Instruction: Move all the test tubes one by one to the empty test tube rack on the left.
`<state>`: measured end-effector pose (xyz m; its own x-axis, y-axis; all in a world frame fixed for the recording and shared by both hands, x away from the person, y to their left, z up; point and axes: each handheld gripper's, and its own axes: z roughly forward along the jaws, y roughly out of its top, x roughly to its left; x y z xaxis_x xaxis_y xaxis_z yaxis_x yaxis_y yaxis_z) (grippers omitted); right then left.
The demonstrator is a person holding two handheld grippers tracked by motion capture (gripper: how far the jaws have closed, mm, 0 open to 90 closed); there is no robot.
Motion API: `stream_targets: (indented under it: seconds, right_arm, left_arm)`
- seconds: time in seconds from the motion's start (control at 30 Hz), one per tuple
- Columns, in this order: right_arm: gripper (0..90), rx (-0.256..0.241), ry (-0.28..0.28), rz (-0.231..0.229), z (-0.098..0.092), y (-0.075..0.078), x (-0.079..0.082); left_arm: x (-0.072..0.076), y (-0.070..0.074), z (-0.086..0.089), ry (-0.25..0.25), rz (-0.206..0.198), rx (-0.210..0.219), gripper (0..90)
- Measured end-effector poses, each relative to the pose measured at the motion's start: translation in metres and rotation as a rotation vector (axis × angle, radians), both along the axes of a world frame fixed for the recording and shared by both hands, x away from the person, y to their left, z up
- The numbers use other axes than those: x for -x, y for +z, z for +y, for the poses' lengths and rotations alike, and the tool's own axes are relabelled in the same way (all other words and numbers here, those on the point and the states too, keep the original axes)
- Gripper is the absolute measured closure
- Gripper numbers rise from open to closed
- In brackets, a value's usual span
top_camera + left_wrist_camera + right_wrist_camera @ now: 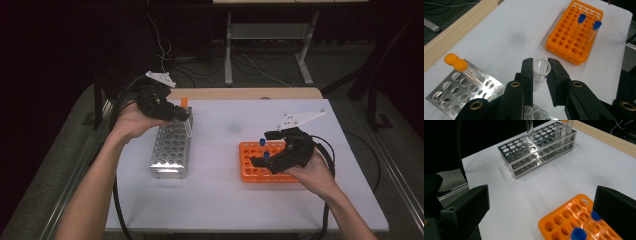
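- Left claw (541,68): pinching a clear tube (539,72) near its open top, one black jaw on each side; the tube stands upright between them. In the high view this claw (180,114) sits over the far end of the metal rack.
- Clear tube, seen from the right claw's camera (530,128): lower end hangs just above the rack's top plate, over the far rows of holes (whether it has entered a hole cannot be told).
- Metal rack (171,147): silver, several rows of round holes, on the left half of the surface (225,200), long side running front to back. In the left gripper view its top plate (466,87) lies below and left of the jaws.
- Orange-capped tubes (456,63): two, standing side by side in the metal rack's far corner; one orange cap (184,102) shows in the high view just beside the left claw.
- Right claw (262,147): spread wide and holding nothing, held over the orange rack's near-right part; its own camera shows the two jaws well apart at the frame's sides.
- Orange rack (250,162): plastic, on the right half of the surface, well apart from the metal rack.
- Blue-capped tubes (581,18): two, upright in the orange rack, near each other.
- Surface: white sheet, with a wooden strip (240,93) along the far edge.
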<state>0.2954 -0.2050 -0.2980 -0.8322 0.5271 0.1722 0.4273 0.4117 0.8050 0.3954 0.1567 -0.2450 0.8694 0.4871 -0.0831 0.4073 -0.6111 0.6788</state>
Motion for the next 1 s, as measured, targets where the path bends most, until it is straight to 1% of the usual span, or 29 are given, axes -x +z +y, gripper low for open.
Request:
stream_targets:
  seconds: [0.1,0.17,0.2,0.27,0.3,0.47,0.63,0.67,0.77,0.93,1.0]
  right_arm:
    - [0.3,-0.012,-0.019,0.006,-0.011,-0.002,0.002]
    - [0.3,-0.019,-0.031,0.013,-0.017,-0.004,0.004]
    - [0.3,-0.024,-0.035,0.013,-0.02,-0.005,0.005]
    - [0.3,-0.034,-0.045,0.022,-0.026,-0.008,0.007]
    - [0.3,-0.036,-0.05,0.026,-0.029,-0.01,0.008]
    - [0.3,-0.042,-0.07,0.049,-0.042,-0.019,0.012]
    - [0.3,-0.051,-0.081,0.056,-0.051,-0.023,0.017]
    - [0.3,-0.052,-0.084,0.055,-0.053,-0.023,0.018]
    - [0.3,-0.057,-0.09,0.055,-0.057,-0.025,0.019]
    - [0.3,-0.066,-0.095,0.061,-0.061,-0.027,0.02]
    - [0.3,-0.068,-0.094,0.06,-0.062,-0.027,0.02]
  left_arm:
    - [-0.007,0.001,0.004,0.025,-0.006,0.002,74.8]
    - [-0.011,0.001,0.006,0.033,-0.01,-0.004,74.8]
    - [-0.013,0.001,0.006,0.043,-0.007,0.001,74.8]
    - [-0.018,0.0,0.008,0.05,-0.005,-0.009,74.8]
    - [-0.02,-0.001,0.008,0.057,-0.003,-0.007,74.8]
    - [-0.034,-0.009,0.01,0.08,0.003,-0.009,74.8]
    - [-0.045,-0.017,0.009,0.101,0.003,-0.019,74.8]
    - [-0.047,-0.019,0.009,0.104,0.002,-0.019,74.8]
    - [-0.052,-0.025,0.007,0.113,0.001,-0.043,74.8]
    - [-0.059,-0.034,0.005,0.13,-0.008,-0.061,74.8]
    - [-0.061,-0.038,0.005,0.145,-0.008,-0.061,74.8]
